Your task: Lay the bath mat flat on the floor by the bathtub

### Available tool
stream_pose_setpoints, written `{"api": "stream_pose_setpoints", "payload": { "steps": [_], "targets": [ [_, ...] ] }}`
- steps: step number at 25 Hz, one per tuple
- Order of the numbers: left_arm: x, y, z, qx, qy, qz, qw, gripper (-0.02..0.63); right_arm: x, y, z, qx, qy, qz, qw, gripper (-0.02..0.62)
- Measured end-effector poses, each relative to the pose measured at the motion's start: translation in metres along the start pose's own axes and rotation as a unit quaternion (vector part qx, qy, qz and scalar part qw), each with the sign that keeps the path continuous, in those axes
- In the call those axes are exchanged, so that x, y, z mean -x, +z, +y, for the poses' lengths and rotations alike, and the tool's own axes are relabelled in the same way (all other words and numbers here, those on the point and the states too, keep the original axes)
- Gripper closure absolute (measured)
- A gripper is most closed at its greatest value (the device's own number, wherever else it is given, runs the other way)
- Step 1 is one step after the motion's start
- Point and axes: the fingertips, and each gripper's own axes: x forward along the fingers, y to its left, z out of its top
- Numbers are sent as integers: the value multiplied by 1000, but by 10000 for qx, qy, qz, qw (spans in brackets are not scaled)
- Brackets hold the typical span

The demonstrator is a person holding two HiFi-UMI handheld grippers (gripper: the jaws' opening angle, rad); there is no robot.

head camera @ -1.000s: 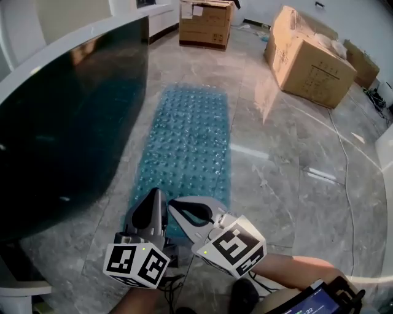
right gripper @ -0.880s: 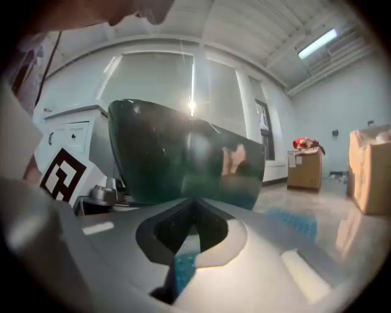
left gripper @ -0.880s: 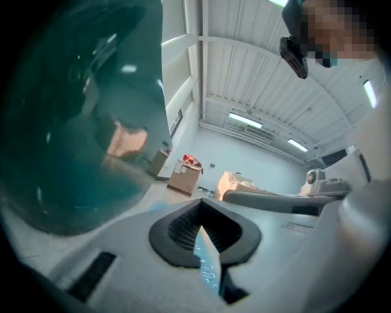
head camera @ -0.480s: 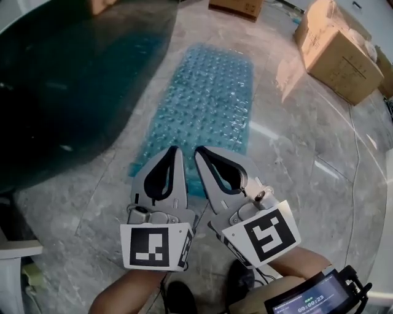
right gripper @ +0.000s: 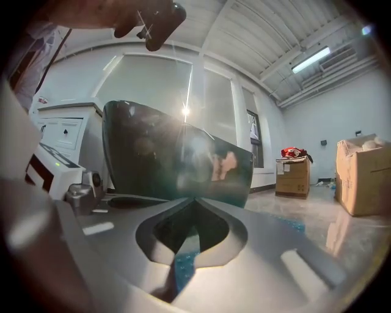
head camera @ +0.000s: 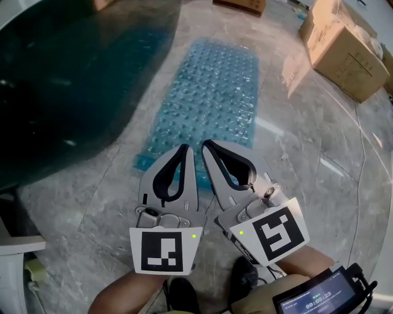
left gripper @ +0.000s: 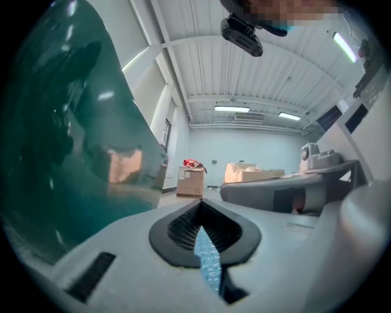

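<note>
A blue see-through bath mat [head camera: 212,92] with bubble studs lies flat on the grey marble floor, its long side along the dark green bathtub [head camera: 61,67] on the left. My left gripper [head camera: 183,148] and right gripper [head camera: 207,144] are side by side above the mat's near end, both shut with nothing in them. In the left gripper view the closed jaws meet at the left gripper [left gripper: 201,202], and a strip of mat [left gripper: 208,263] shows through the gap behind them. The right gripper view shows the right gripper [right gripper: 194,199] shut, with the tub [right gripper: 177,153] ahead.
Cardboard boxes [head camera: 344,46] stand on the floor at the back right, another box [head camera: 242,5] at the far end of the mat. A thin cable [head camera: 368,141] runs over the floor on the right. A handheld screen [head camera: 319,297] is at the lower right.
Both grippers have come up and forward in the view, from short of the mat's near edge to over it. They stay shut. The mat has not moved.
</note>
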Motion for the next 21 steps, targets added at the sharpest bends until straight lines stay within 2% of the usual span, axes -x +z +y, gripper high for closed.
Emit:
{"api": "stream_pose_setpoints", "payload": {
  "steps": [13, 21],
  "targets": [
    [-1, -3, 3, 5, 23, 89, 10000, 601, -4, -1, -3, -5, -92, -6, 10000, 588],
    [-5, -3, 2, 11, 18, 94, 10000, 601, -3, 6, -6, -15, -144, -192, 9997, 588]
  ]
}}
